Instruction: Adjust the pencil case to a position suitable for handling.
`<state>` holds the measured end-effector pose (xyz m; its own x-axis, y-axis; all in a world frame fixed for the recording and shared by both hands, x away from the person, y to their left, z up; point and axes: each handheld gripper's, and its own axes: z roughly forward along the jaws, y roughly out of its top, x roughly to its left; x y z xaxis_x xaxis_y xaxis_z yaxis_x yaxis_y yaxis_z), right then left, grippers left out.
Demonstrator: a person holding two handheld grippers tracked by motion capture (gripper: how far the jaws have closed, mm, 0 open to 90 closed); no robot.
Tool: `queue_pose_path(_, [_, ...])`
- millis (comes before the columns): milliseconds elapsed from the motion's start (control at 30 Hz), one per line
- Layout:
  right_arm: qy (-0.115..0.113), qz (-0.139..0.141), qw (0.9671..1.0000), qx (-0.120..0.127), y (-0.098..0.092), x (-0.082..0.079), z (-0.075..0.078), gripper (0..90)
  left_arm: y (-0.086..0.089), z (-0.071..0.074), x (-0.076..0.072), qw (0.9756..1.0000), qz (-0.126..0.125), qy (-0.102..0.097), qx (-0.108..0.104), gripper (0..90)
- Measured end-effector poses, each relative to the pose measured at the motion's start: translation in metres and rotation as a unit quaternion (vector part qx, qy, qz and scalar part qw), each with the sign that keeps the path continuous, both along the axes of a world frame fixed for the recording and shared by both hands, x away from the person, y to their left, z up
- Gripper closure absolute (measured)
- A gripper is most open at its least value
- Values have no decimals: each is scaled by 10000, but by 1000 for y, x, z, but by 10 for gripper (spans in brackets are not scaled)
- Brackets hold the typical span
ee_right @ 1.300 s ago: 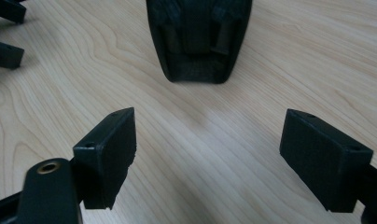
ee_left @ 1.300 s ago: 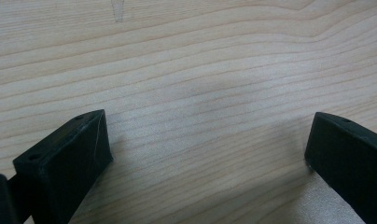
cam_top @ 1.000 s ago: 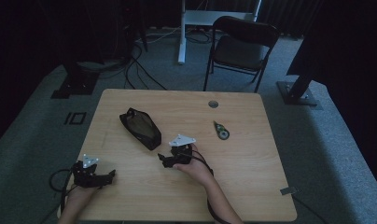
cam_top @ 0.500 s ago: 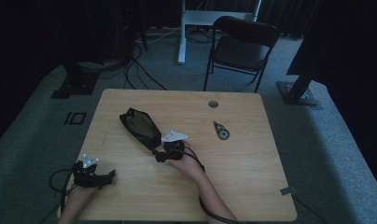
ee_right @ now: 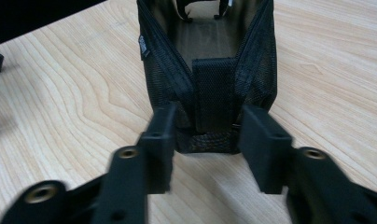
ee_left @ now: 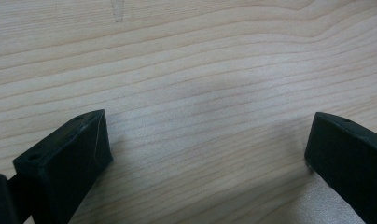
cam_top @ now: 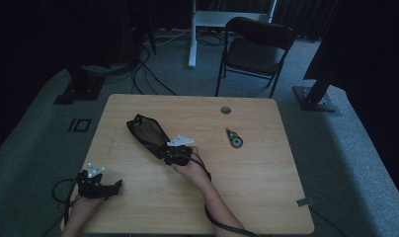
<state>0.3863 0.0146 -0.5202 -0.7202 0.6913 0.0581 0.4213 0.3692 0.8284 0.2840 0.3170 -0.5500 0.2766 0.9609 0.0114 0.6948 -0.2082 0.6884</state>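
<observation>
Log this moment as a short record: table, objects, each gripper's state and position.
table: light wood table
objects: black mesh pouch; small dark round item, too small to identify
right gripper: open, jaws either side of the pouch's near end, not closed on it
left gripper: open, over bare wood, near the table's front left
background: folding chair

Left claw point(cam_top: 96, 183) rests low at the worktop's seven o'clock edge, jaws spread wide, nothing between them. Right claw point(ee_right: 206, 135) is at centre, forearm entering from six o'clock, pointing toward eleven o'clock, jaws parted partway, blurred.
</observation>
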Motion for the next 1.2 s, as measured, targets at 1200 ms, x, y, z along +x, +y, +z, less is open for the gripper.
queue_pose_path(1200, [-23, 64, 9999, -97, -29, -9, 0, 726, 0, 0, 0, 10000, -6, 4, 9, 2])
